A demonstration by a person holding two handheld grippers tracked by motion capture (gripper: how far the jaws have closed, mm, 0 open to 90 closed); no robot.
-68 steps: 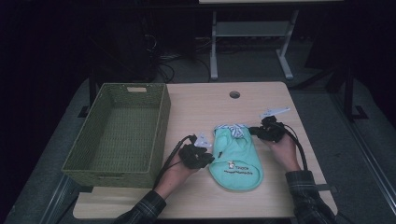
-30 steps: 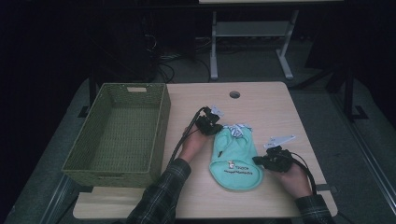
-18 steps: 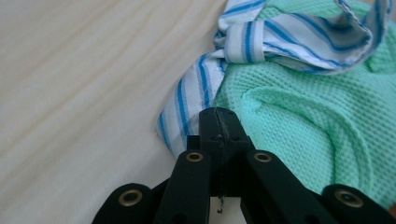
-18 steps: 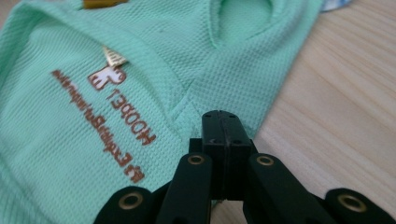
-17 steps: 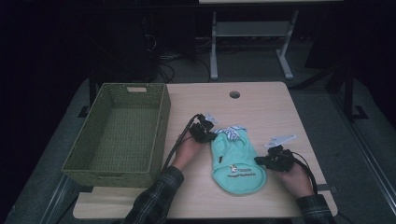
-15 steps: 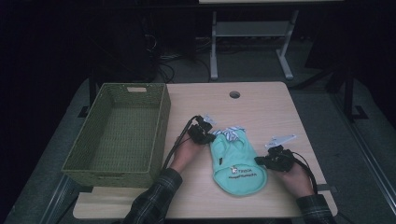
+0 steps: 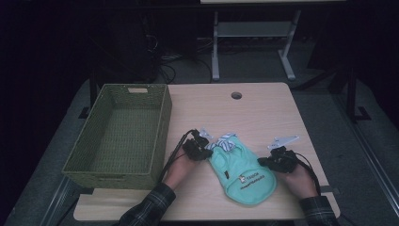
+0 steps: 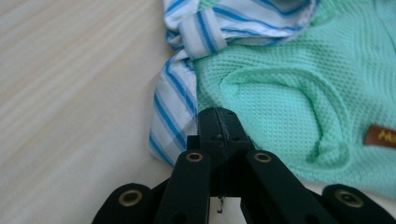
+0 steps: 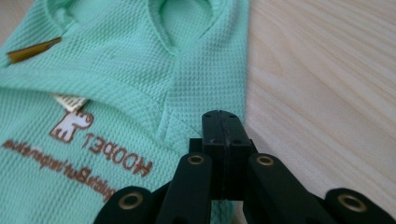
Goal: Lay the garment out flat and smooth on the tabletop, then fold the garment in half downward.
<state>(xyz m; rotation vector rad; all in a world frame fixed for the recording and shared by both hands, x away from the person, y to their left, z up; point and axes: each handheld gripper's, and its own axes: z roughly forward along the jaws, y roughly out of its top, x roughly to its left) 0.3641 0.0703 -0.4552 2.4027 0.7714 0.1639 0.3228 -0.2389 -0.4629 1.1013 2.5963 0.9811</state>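
1. The green garment is lying flat on the table, at 3 o'clock from the basket.
2. The left gripper is pinching its striped collar edge, jaws pressed together.
3. The right gripper is pinching its 3 o'clock edge, jaws likewise together.

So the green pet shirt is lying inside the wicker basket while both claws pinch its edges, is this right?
Not quite. The green pet shirt lies on the wooden table, beside the wicker basket, as the high view shows. The left claw and right claw do pinch its edges.
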